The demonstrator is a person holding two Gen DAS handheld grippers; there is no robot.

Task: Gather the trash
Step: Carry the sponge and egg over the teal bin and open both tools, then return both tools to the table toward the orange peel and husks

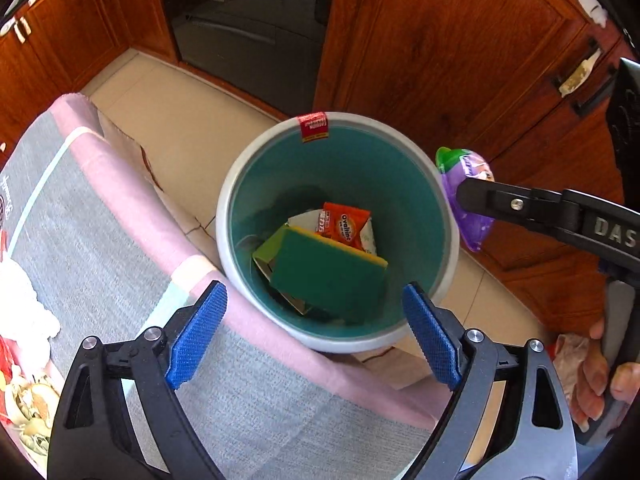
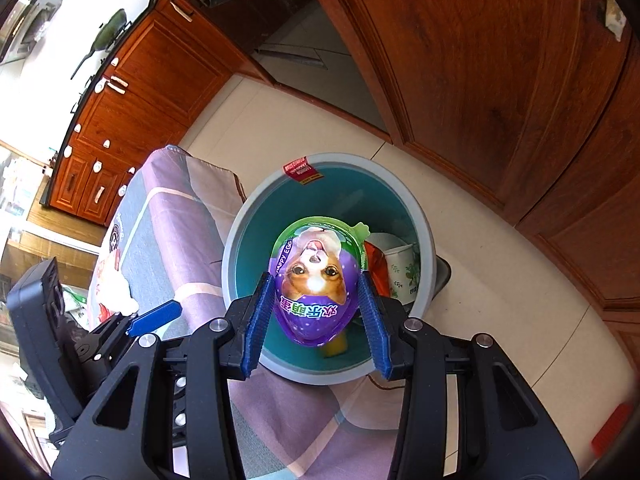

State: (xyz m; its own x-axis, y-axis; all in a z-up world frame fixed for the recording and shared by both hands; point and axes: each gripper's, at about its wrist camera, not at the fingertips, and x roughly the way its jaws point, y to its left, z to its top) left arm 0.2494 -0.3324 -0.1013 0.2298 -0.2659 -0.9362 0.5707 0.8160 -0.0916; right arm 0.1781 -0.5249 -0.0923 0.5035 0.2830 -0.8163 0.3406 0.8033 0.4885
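Ovaltine sachet in bin; "HAPPY EGG" pack in right claw.

Kitchen interior: reddish-brown wooden cabinets with pale handles; large panelled wooden door; beige tiled floor; dark oven front; table under pink-grey checked cloth; bright daylight.

Both grippers are black plastic with triangular cut-outs in the arms and silver round screw heads at the joints; the left gripper and right gripper carry blue knurled pads, and one arm bears white raised letters "DAS"
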